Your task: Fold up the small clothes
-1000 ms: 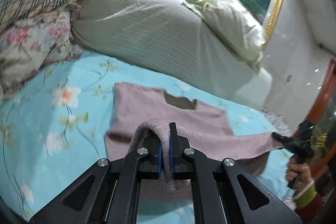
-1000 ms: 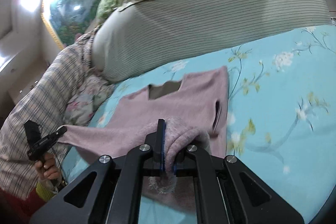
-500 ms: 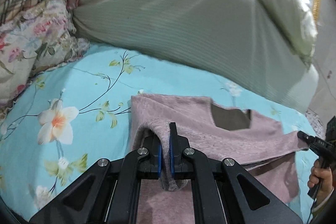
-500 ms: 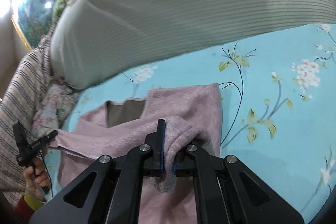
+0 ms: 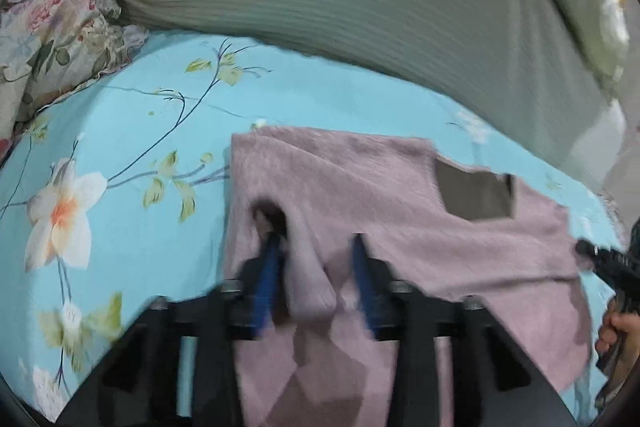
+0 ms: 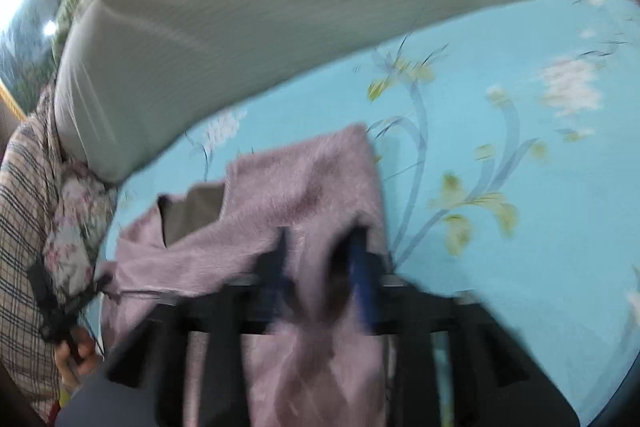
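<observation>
Both the left claw (image 5: 316,259) and right claw (image 6: 320,251) gape apart over the mauve garment (image 5: 400,203) on the bed sheet (image 5: 120,131).

No text, label, brand, number or sign can be read in either wrist view; both are blurred by motion

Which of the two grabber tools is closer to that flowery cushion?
Left. The left gripper is at the pink sweater's edge on the flowery cushion's side. The right gripper is at the sweater's opposite edge, farther from the cushion.
</observation>
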A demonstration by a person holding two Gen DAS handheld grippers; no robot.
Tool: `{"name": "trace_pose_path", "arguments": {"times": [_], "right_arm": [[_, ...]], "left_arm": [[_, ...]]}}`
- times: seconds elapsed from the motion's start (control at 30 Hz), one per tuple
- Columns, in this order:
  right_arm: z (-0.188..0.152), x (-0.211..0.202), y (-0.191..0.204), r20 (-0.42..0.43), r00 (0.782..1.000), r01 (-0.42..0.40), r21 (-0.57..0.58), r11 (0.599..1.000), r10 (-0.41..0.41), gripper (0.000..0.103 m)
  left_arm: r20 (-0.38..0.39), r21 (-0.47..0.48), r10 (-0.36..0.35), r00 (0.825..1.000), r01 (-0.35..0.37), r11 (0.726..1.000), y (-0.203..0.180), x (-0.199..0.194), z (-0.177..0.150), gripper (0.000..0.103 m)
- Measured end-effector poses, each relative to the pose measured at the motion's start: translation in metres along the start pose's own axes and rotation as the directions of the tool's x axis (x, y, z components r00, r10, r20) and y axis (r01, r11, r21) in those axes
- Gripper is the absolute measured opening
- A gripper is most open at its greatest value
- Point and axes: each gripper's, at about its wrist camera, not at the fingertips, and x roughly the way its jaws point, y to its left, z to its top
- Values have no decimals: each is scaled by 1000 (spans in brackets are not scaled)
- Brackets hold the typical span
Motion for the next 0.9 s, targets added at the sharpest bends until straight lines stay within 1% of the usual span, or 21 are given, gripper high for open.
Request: {"name": "trace_pose_path", "arguments": {"times": [0.03, 0.07, 0.1, 0.13, 0.17, 0.2, 0.23, 0.27, 0.3, 0.33, 0.37, 0.4, 0.43, 0.5, 0.53, 0.6, 0.7, 0.77, 0.83, 0.9], "right_arm": [[-6, -10, 4, 17, 999, -36, -6, 999, 36, 59], [-10, -12, 10, 4, 998, -62, -25, 998, 63, 59], [-17, -10, 19, -38, 995, -90, -66, 994, 88, 59], [-27, -2, 33, -100, 990, -110, -125, 986, 97, 58], [-38, 6, 46, -154, 984, -124, -191, 974, 95, 57], [-44, 11, 53, -180, 979, -132, -228, 965, 91, 56], [-54, 22, 65, -230, 970, -143, -298, 944, 74, 52], [-58, 27, 69, -253, 965, -146, -320, 936, 64, 51], [-63, 38, 74, -298, 954, -148, -345, 927, 41, 48], [-65, 46, 75, -319, 948, -135, -363, 922, 13, 43], [-65, 50, 76, -322, 947, -122, -379, 917, -7, 41], [-64, 57, 75, -319, 947, -96, -409, 908, -43, 37], [-60, 61, 73, -315, 947, -80, -413, 907, -60, 35], [-51, 66, 66, -305, 950, -62, -401, 914, -70, 30], [-43, 70, 63, -287, 955, -43, -398, 917, -80, 29], [-30, 74, 58, -253, 963, -12, -380, 925, -91, 29], [0, 78, 39, -182, 978, 50, -287, 957, -106, 29], [13, 78, 31, -152, 982, 77, -239, 968, -116, 29], [31, 72, 22, -100, 985, 122, -181, 976, -142, 29], [41, 67, 17, -86, 987, 126, -137, 982, -139, 29]], "left_arm": [[15, 17, -15, 1000, 15, 1000, -5, -10, -7, 49], [23, 38, -35, 999, 34, 999, -11, -19, -14, 50], [20, 64, -70, 997, 69, 996, -20, -27, -24, 51], [9, 79, -98, 995, 97, 992, -28, -30, -32, 51], [-11, 95, -115, 993, 116, 989, -35, -30, -38, 51], [-51, 126, -132, 990, 137, 983, -46, -26, -47, 51], [-80, 148, -133, 988, 144, 978, -54, -21, -52, 51], [-102, 167, -121, 987, 137, 976, -60, -14, -57, 51], [-120, 188, -93, 988, 114, 976, -66, -6, -60, 51], [-133, 194, -75, 988, 100, 976, -68, 0, -61, 51], [-148, 193, -60, 987, 89, 977, -68, 7, -60, 51], [-160, 188, -48, 986, 78, 979, -68, 13, -56, 51], [-159, 186, -40, 987, 70, 980, -67, 15, -53, 51], [-150, 174, 12, 989, 14, 985, -64, 24, -39, 50], [-147, 166, 30, 989, -6, 986, -62, 28, -32, 50], [-137, 147, 41, 990, -21, 989, -57, 38, -18, 49], [-128, 96, 32, 991, -19, 995, -45, 52, 4, 48], [-128, 51, 29, 991, -23, 998, -36, 59, 22, 46], [-120, 33, 47, 992, -43, 999, -31, 61, 38, 45], [-95, 29, 71, 993, -68, 997, -27, 55, 54, 43]]}}
